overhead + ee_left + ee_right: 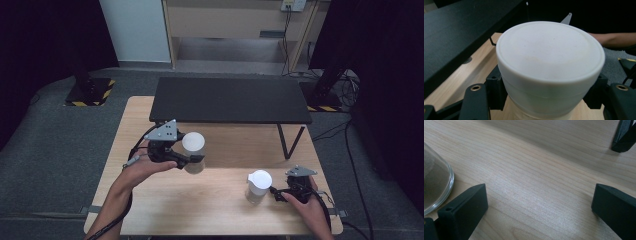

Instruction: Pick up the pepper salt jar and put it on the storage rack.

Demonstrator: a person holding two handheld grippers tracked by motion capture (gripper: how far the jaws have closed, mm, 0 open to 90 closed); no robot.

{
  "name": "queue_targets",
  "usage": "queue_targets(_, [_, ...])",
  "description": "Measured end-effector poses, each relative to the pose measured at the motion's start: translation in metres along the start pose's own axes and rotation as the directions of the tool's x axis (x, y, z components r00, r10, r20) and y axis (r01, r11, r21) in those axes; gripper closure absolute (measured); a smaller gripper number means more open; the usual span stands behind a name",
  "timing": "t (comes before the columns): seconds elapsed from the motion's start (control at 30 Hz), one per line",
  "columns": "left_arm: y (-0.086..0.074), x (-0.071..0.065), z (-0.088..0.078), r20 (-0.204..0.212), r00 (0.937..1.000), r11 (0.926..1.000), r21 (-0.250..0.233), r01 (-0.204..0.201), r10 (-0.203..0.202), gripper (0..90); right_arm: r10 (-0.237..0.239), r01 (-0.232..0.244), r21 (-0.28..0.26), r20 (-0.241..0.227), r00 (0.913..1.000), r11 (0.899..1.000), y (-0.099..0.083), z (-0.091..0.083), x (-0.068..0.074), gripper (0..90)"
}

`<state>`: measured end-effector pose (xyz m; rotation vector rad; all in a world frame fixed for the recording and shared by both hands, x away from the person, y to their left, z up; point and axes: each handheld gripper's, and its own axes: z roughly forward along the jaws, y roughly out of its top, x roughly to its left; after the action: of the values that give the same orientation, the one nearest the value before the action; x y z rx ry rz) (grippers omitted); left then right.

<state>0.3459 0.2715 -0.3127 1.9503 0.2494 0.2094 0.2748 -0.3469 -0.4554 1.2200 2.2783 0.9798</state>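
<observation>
A clear glass jar with a white lid (193, 152) hangs a little above the wooden table (210, 205), left of centre. My left gripper (187, 161) is shut on its body just under the lid. In the left gripper view the white lid (550, 57) looms large, and the left gripper (546, 100) clamps the jar from both sides. A second white-lidded jar (259, 186) stands on the table at the front right. My right gripper (277, 192) rests just to its right, open. In the right gripper view the right gripper (539, 212) has bare wood between its jaws, with the jar's glass wall (434, 182) outside the left jaw.
A black raised shelf (230, 100) spans the back half of the table, and one thin black leg (290, 142) comes down near the right side. That leg's foot (624, 137) shows ahead of the right gripper. A person's forearm (614, 40) lies beyond the held jar.
</observation>
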Motion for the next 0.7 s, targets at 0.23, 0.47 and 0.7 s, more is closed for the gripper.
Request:
queue_targets(0.23, [0.015,0.008,-0.007,-0.001,1.0,0.9999,-0.012,0.009,-0.009,33.4,0.0,0.0,0.0,0.0,1.0,1.0,0.0,0.0,0.0,1.2])
queue_targets(0.47, [0.035,0.013,-0.012,-0.004,1.0,1.0,-0.001,0.004,-0.004,33.4,0.0,0.0,0.0,0.0,1.0,1.0,0.0,0.0,0.0,1.2])
queue_targets(0.7, [0.048,0.019,-0.016,-0.009,0.9999,0.9998,-0.017,0.006,-0.006,33.4,0.0,0.0,0.0,0.0,1.0,1.0,0.0,0.0,0.0,1.2])
